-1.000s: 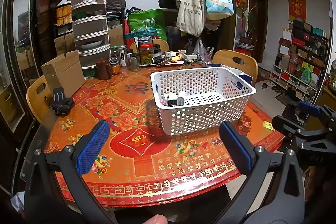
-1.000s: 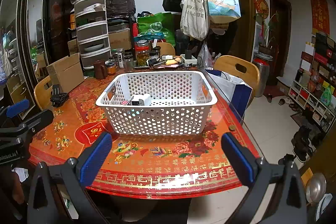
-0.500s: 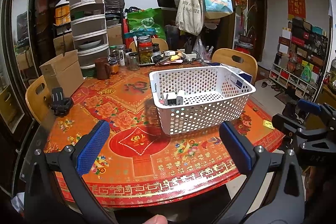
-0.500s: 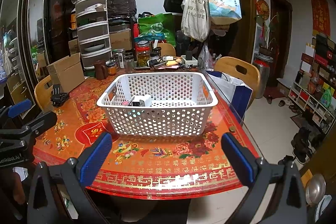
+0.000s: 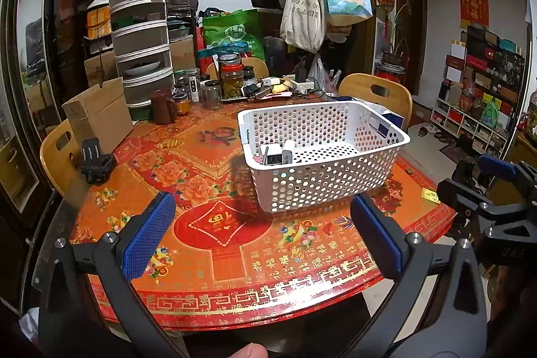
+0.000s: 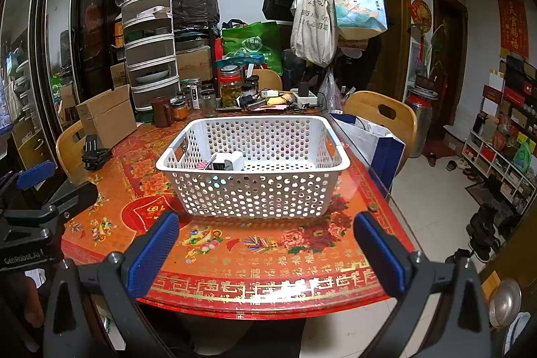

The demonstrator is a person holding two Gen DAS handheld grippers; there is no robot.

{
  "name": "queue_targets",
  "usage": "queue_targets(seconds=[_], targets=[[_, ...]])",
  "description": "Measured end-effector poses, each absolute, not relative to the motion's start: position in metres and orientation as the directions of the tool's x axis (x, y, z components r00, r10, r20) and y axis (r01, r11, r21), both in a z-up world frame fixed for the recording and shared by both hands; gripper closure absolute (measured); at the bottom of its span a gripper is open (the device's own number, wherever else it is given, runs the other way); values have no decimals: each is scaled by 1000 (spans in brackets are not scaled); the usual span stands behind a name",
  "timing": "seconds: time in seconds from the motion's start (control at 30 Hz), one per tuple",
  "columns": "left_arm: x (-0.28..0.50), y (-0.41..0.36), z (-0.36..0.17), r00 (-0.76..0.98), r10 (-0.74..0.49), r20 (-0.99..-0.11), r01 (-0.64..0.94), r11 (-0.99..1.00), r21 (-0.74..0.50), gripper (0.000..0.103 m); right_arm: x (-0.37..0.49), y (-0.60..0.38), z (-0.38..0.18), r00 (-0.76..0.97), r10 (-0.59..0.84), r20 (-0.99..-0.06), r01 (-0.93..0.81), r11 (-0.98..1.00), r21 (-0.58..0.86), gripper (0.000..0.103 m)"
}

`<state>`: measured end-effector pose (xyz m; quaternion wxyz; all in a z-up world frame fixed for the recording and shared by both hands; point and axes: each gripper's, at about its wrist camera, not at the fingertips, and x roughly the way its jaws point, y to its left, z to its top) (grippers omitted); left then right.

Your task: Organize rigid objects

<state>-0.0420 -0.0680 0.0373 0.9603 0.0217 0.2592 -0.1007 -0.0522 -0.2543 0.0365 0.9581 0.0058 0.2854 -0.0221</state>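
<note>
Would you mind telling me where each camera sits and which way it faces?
Left wrist: on the open left gripper, facing the white basket from its left corner; a fingertip shows below, the right gripper at right.
Right wrist: on the open right gripper, square to the basket; the left gripper at left.
Shared: basket, red table.

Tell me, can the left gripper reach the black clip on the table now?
Probably yes. The left gripper is open and holds nothing, and bare tablecloth lies between it and the black clip.
</note>
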Motion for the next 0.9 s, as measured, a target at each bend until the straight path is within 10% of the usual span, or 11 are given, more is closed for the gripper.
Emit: queue_targets(seconds=[0.9], targets=[[-43,-71,34,846,-182,-501,220,975,18,0,-54,-250,33,833,-36,-553,37,999,-9,0]])
